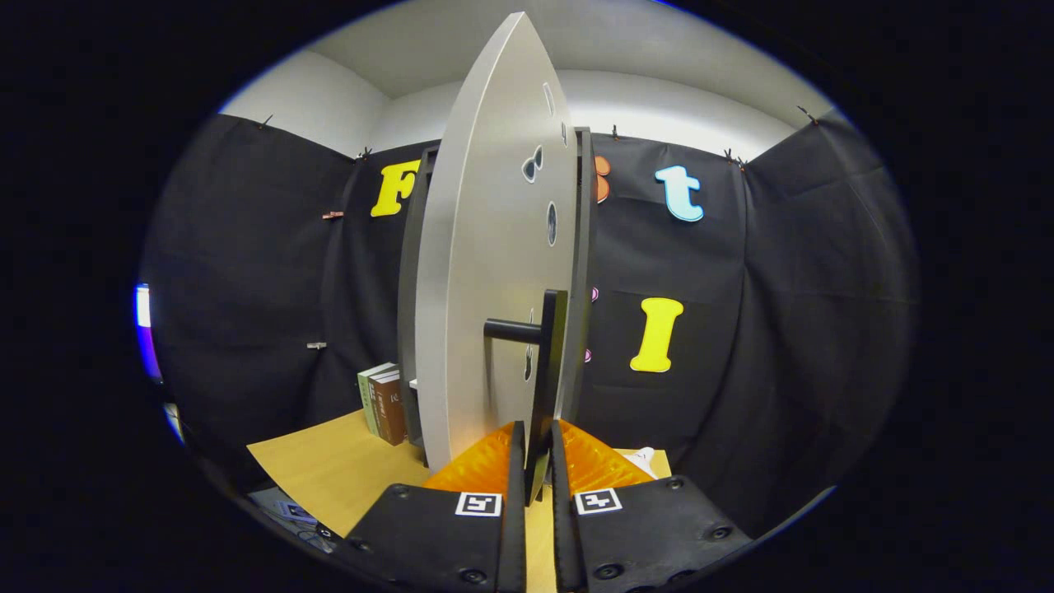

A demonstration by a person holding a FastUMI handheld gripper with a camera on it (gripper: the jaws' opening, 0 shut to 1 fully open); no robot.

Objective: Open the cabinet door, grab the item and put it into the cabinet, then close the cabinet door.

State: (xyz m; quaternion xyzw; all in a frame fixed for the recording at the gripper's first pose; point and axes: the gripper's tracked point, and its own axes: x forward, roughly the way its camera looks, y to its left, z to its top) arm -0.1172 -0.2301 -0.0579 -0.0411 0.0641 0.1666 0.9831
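Cabinet door (482, 272), centre frame, is standing swung out edge-on toward the tool: pale grey panel, a few dark cut-outs, dark frame behind. Its black bar handle (546, 371) is hanging low on the door, its lower end sitting between the fingers. Tool (533, 463) is pinching closed on that handle, apparently to swing the door. Books (383, 403) are standing lower left on the tan worktop (329, 469), just beside the cabinet.

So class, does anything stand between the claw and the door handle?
Nothing visible does. The claw is closed on the handle, whose bar runs down between its two fingers, with the door swung edge-on just beyond.
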